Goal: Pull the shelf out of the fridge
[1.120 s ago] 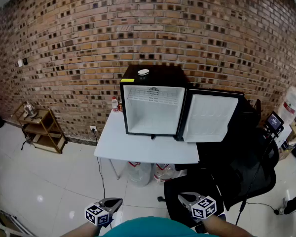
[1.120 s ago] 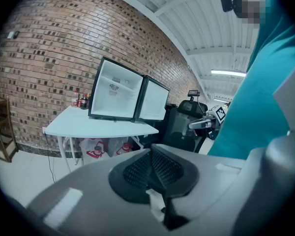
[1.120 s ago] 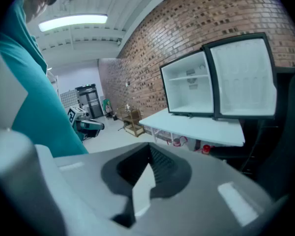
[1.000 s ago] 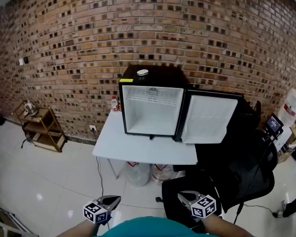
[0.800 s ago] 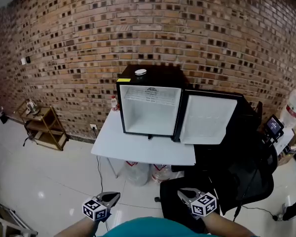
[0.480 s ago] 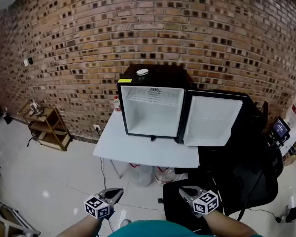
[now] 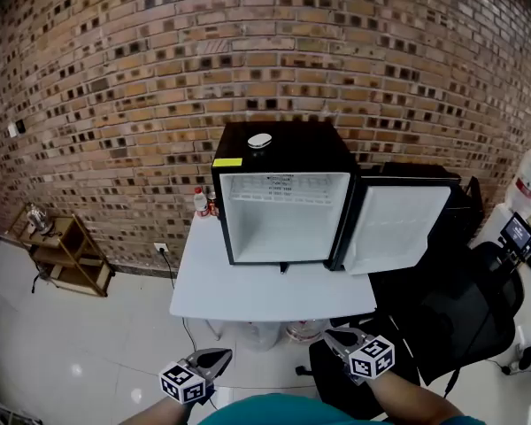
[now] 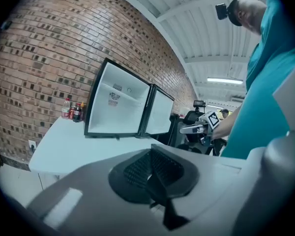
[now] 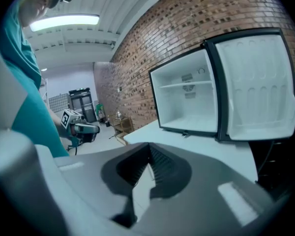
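A black mini fridge (image 7: 283, 153) stands on a white table (image 7: 265, 295) against the brick wall. Its door (image 7: 398, 228) hangs open to the right. A white shelf (image 7: 288, 198) sits high in the white interior, also seen as the shelf (image 9: 184, 85) in the right gripper view. Both grippers hover low, short of the table's front edge and well away from the fridge. My left gripper (image 7: 217, 359) (image 8: 151, 150) is shut with nothing in it. My right gripper (image 7: 336, 338) (image 9: 148, 146) has its tips together and holds nothing.
Small bottles (image 7: 201, 202) stand left of the fridge, and a white round object (image 7: 259, 140) lies on its top. A black office chair (image 7: 451, 317) is at the right. A wooden rack (image 7: 57, 246) stands by the wall at the left. Water jugs (image 7: 252, 333) sit under the table.
The person has stepped nearer: the fridge and table show larger and closer. Both grippers have moved forward with them, still shut and empty.
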{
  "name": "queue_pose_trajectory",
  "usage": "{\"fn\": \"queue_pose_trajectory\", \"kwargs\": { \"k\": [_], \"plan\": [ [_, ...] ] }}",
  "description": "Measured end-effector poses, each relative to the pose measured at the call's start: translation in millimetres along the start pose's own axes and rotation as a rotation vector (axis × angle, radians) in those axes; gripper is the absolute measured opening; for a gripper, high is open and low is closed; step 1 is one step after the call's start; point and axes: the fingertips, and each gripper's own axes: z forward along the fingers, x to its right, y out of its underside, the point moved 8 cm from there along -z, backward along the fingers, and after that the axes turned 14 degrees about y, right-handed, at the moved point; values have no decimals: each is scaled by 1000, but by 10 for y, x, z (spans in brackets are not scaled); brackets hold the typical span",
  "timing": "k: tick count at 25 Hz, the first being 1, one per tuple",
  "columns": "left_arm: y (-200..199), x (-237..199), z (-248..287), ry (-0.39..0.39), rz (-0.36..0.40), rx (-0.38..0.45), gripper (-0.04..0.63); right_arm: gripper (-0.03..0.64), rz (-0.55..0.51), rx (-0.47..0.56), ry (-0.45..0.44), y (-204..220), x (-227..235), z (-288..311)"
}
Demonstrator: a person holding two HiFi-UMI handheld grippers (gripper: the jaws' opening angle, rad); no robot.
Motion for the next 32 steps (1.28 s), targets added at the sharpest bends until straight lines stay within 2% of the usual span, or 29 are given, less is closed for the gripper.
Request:
{"fn": "queue_pose_trajectory", "kwargs": {
  "k": [4, 10, 16, 23, 27, 32],
  "plan": [
    [-168, -370, -19, 70, 44, -42, 0, 2, 24, 13, 58, -194, -21, 346],
    [-381, -721, 212, 87, 39, -40, 0, 2, 14, 17, 75, -422, 183, 667],
    [-616, -916, 705, 28, 47, -47, 0, 2, 7, 40, 19, -574, 634, 950],
    [-946, -1240, 1319, -33, 39, -19, 0, 3, -37, 54, -68, -740, 1043, 1331],
    [-1181, -1485, 1531, 7, 72, -3, 0, 5, -44, 45, -55, -787, 1164, 1504],
    [-1402, -1821, 1757, 74, 98, 29, 0, 6, -16, 57, 8, -910, 1212, 1729]
  ]
}}
